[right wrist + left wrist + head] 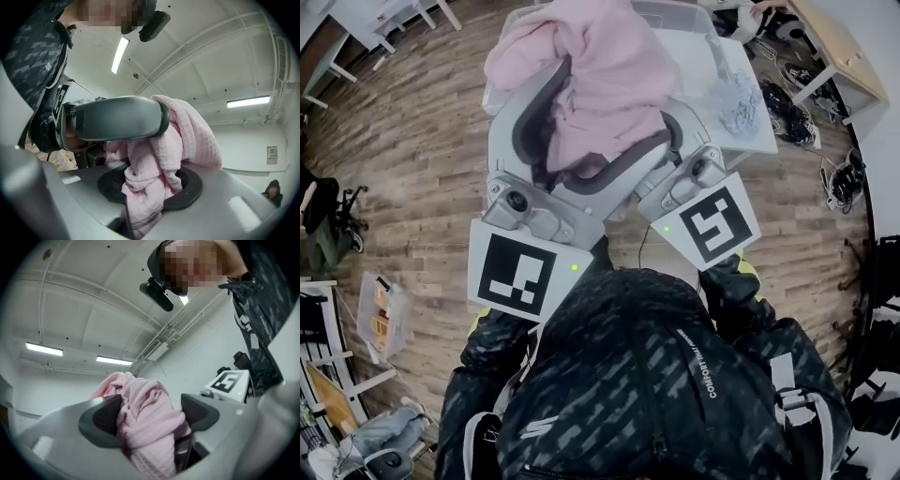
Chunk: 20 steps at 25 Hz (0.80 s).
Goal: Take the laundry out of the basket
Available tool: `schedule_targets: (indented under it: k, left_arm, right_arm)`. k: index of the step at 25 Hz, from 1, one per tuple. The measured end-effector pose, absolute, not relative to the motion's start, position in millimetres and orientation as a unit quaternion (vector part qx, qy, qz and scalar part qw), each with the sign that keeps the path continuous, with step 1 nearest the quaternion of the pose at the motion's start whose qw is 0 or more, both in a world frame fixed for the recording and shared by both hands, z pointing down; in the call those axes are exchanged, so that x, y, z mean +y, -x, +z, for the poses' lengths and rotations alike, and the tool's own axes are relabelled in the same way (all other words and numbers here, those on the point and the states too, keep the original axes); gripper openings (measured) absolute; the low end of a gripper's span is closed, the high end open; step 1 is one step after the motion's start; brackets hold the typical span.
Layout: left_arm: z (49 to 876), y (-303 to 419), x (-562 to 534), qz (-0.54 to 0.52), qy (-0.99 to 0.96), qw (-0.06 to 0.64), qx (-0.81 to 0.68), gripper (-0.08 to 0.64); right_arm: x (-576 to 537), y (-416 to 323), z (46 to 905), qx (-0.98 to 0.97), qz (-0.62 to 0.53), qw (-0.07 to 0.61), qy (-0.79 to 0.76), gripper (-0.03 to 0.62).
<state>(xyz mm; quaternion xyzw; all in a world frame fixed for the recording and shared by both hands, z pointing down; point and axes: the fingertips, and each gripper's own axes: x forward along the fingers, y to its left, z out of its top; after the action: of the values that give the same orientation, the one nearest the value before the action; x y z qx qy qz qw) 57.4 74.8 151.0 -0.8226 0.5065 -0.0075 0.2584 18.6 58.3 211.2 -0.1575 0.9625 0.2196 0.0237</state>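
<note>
A bunched pink waffle-weave cloth [600, 66] hangs in the air in front of me, held by both grippers side by side. In the left gripper view the cloth [145, 413] fills the wide gap between the two dark pads, and my left gripper [147, 416] is shut on the bundle. In the right gripper view my right gripper [157, 152] pinches a fold of the same cloth [192, 136] between its upper and lower jaw. Both marker cubes, left [520, 277] and right [712, 220], sit just below the cloth. The fingertips are partly buried in fabric.
Behind the cloth stands a white table [741, 103] with a pale translucent tub [684, 14] on it. Cables [787, 103] lie on the wooden floor by a wooden desk [834, 47]. A clear box [380, 314] sits at the left. A person [273, 191] stands far off.
</note>
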Motion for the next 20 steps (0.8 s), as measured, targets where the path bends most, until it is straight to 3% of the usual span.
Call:
schedule_targets:
  k: [20]
  left_arm:
    - [199.2,-59.7,160.7,-0.026,0.826,0.165,0.538,0.387]
  right_arm:
    - [160.8,-23.9,265.1,0.984,0.131,-0.025,0.117,0.147]
